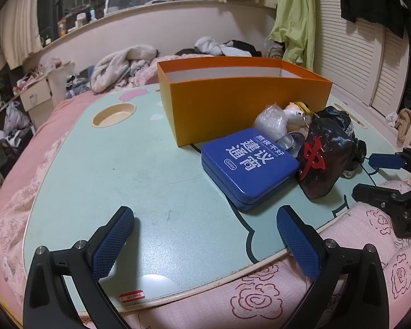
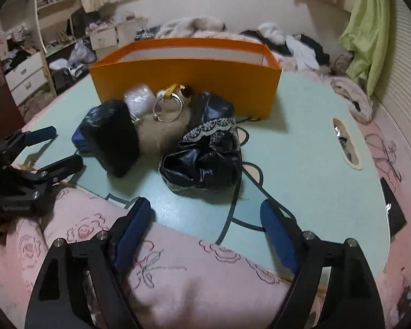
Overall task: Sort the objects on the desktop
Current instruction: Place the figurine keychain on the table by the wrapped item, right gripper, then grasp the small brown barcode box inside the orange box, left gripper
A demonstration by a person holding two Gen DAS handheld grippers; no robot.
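An open orange box point(image 1: 233, 93) point(image 2: 183, 74) stands on a pale green lap table point(image 1: 109, 170) point(image 2: 301, 150). In front of it lie a blue tin point(image 1: 246, 164), a black block with a red character point(image 1: 326, 159) point(image 2: 115, 137), a clear plastic bag point(image 1: 270, 120) point(image 2: 139, 98), a metal ring point(image 2: 168, 107) on beige fluff, a white mask point(image 1: 296, 113) and a black lace-trimmed bag point(image 2: 205, 159). My left gripper point(image 1: 205, 235) is open and empty, near the table's front edge. My right gripper point(image 2: 205, 224) is open and empty, just short of the black bag.
The table rests on a pink rose-print quilt point(image 1: 287, 301) point(image 2: 178, 274). It has a round cup recess point(image 1: 113, 115) and a slot point(image 2: 345, 142). Clothes and bedding point(image 1: 123, 65) lie behind. A green cloth point(image 2: 370, 27) hangs at the right.
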